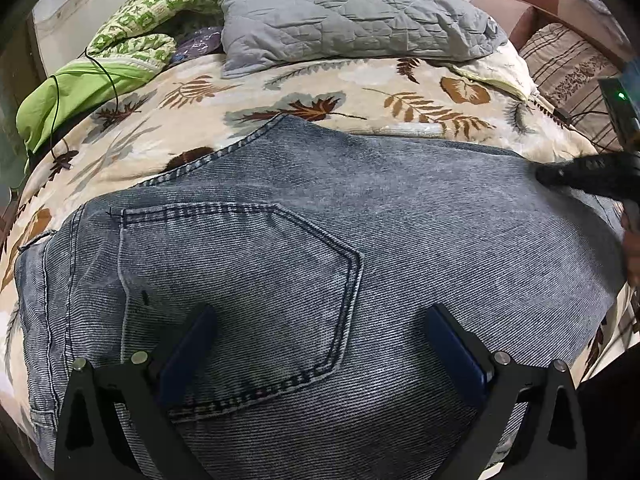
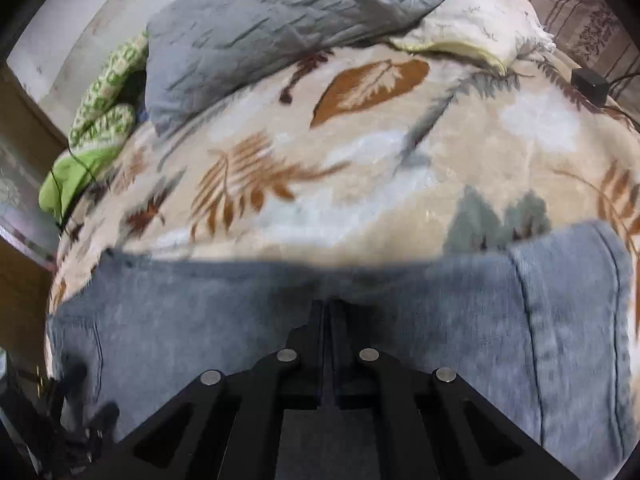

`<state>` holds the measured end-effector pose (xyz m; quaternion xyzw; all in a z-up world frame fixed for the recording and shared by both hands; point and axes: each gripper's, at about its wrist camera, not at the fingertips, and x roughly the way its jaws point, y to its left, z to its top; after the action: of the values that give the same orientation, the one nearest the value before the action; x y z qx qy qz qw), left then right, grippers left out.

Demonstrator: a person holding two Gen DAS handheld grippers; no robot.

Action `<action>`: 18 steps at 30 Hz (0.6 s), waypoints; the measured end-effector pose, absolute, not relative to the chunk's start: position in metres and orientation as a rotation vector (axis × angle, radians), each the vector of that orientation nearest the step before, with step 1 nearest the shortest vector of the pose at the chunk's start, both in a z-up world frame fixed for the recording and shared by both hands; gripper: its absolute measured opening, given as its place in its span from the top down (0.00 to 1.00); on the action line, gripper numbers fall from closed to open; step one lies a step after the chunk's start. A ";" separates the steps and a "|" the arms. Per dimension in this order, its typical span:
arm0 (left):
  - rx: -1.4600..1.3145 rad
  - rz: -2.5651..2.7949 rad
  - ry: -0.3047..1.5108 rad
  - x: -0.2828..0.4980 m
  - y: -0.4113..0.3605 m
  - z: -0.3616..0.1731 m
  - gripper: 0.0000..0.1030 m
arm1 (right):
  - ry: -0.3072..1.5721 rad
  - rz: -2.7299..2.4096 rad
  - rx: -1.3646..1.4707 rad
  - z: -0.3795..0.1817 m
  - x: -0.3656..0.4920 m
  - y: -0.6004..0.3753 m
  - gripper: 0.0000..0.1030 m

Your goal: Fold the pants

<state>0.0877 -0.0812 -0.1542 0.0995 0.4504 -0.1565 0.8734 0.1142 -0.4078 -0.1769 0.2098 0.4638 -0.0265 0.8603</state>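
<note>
- While spread flat across the near half of the bed [image 1: 280, 92], pants [image 1: 320, 240] of grey-blue denim, back pocket [image 1: 240, 272] facing up under the left wrist camera
- Left tool [image 1: 320, 320] low over that pocket, jaws wide apart, nothing between the blue pads [image 1: 188, 356], whether touching the cloth cannot tell
- Right tool [image 2: 329, 304] clenched, fingers pressed together over the denim; whether any fabric pinched between them cannot tell, since the tips sit dark against a blurred fold
- Same right tool seen from the left wrist camera as a black shape [image 1: 580, 178] at the far right edge of the pants, part of a hand [image 1: 632, 248] just beside it
- Far edge of the pants [image 2: 280, 264] straight across the leaf-patterned blanket [image 2: 360, 152], a stitched seam [image 2: 536, 340] running down the right side
- Grey quilted pillow [image 1: 352, 12] at the head of the bed, well apart from the pants
- Green patterned cloth [image 1: 132, 36] bunched beside the pillow on the left, a thin black cable [image 1: 100, 76] trailing over it
- Striped cushion [image 1: 568, 64] off the bed's right corner
- Small black box [image 2: 590, 82] with a cord near the blanket's right edge
</note>
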 end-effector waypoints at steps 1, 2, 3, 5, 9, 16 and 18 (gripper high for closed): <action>0.205 -0.327 0.940 0.087 -0.081 -0.154 0.00 | 0.968 -0.069 0.433 -0.178 0.117 -0.410 0.96; 0.205 -0.327 0.937 0.087 -0.081 -0.155 0.00 | 0.967 -0.076 0.439 -0.180 0.119 -0.412 0.96; 0.206 -0.328 0.934 0.085 -0.081 -0.154 0.00 | 0.968 -0.079 0.452 -0.182 0.120 -0.414 0.96; 0.221 -0.336 0.938 0.083 -0.081 -0.153 0.00 | 0.967 -0.090 0.483 -0.180 0.120 -0.415 0.96; 0.136 -0.357 0.928 0.074 -0.066 -0.138 0.00 | 0.900 -0.117 0.450 -0.158 0.105 -0.406 0.95; -0.010 -0.153 0.808 0.057 0.015 -0.099 0.00 | 0.814 0.124 0.439 -0.127 0.078 -0.352 0.95; -0.061 -0.082 0.853 0.063 0.040 -0.102 0.00 | 0.832 0.174 0.414 -0.126 0.083 -0.331 0.95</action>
<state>0.0625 0.0405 -0.1020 -0.0294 0.4135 -0.0400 0.9091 0.0833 -0.3312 -0.1258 0.1993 0.4006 0.0837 0.8904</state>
